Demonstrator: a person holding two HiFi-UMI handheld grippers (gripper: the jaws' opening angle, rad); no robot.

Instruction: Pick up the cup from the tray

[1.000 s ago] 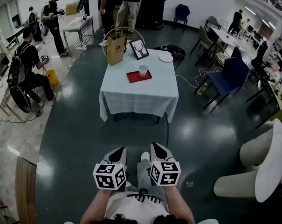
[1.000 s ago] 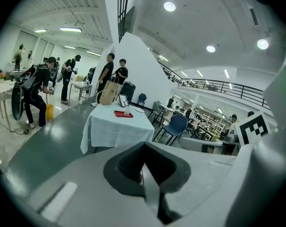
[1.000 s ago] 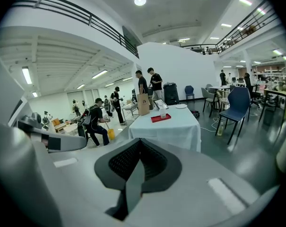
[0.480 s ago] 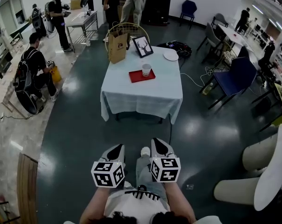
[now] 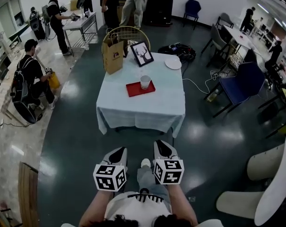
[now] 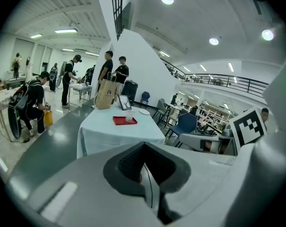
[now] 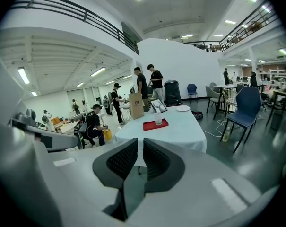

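A clear cup (image 5: 145, 82) stands upright on a red tray (image 5: 135, 90) on a table with a pale blue cloth (image 5: 143, 112), some way ahead of me. Both grippers hang low in front of the person's body, far short of the table. The left gripper (image 5: 118, 151) is shut with nothing in it, and the right gripper (image 5: 161, 145) beside it is shut and empty too. In the left gripper view the cup (image 6: 129, 117) and tray (image 6: 124, 121) show small beyond the gripper (image 6: 143, 148). The right gripper view has the cup (image 7: 158, 119) straight above the gripper (image 7: 140, 143).
On the table's far side are a brown paper bag (image 5: 113, 56), a framed deer picture (image 5: 141, 53) and a white plate (image 5: 172, 64). A blue chair (image 5: 239, 86) stands to the right, white seats (image 5: 270, 174) at lower right. People stand and crouch at the left and back.
The table has drawn slightly nearer and shifted in the head view as the person moves toward it. Both grippers stay shut and keep their place before the body.
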